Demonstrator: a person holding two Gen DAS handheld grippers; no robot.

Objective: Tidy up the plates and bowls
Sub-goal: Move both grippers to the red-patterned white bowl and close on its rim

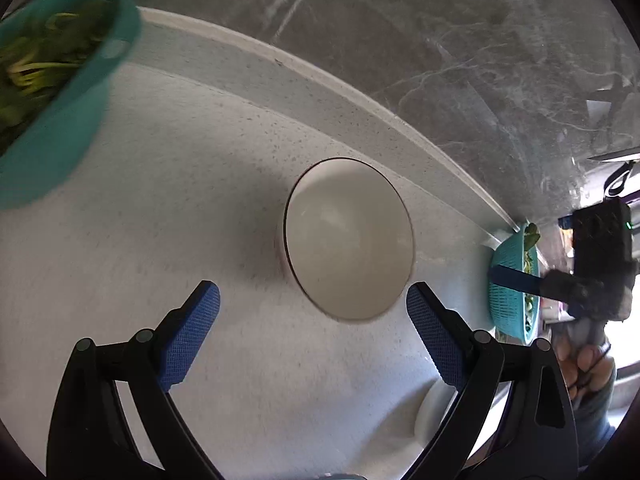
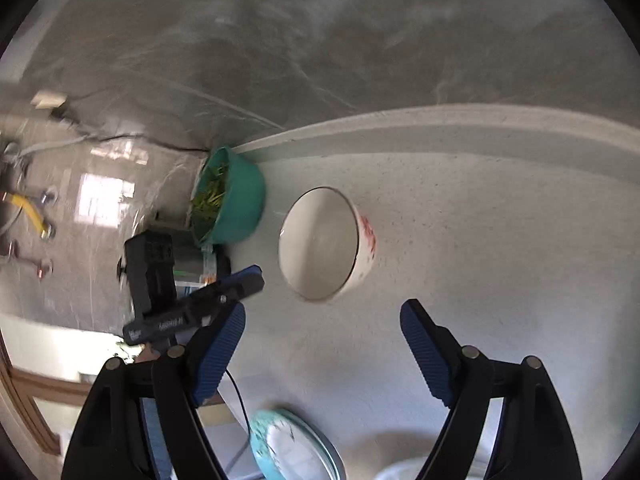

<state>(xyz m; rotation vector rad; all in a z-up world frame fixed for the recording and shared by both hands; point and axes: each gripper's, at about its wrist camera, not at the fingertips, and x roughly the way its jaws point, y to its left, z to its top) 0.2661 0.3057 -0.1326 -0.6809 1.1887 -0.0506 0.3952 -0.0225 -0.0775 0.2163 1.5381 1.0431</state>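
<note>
A white bowl [image 1: 349, 240] with a thin dark rim stands on the speckled white counter [image 1: 180, 208], just ahead of my open, empty left gripper [image 1: 313, 300]. In the right wrist view the same bowl [image 2: 320, 246] shows red marks on its outer side. My right gripper [image 2: 322, 318] is open and empty, a little short of it. The left gripper also shows in the right wrist view [image 2: 192, 308], to the left of the bowl. A teal-rimmed plate [image 2: 294, 446] lies at the bottom edge between my right fingers.
A teal bowl of greens [image 1: 52, 92] stands at the left; it also shows in the right wrist view [image 2: 230, 200]. A teal colander of greens [image 1: 514, 284] stands at the right by the other hand-held gripper [image 1: 600, 256]. A grey marble wall [image 1: 440, 40] backs the counter. A white object [image 1: 434, 412] lies low right.
</note>
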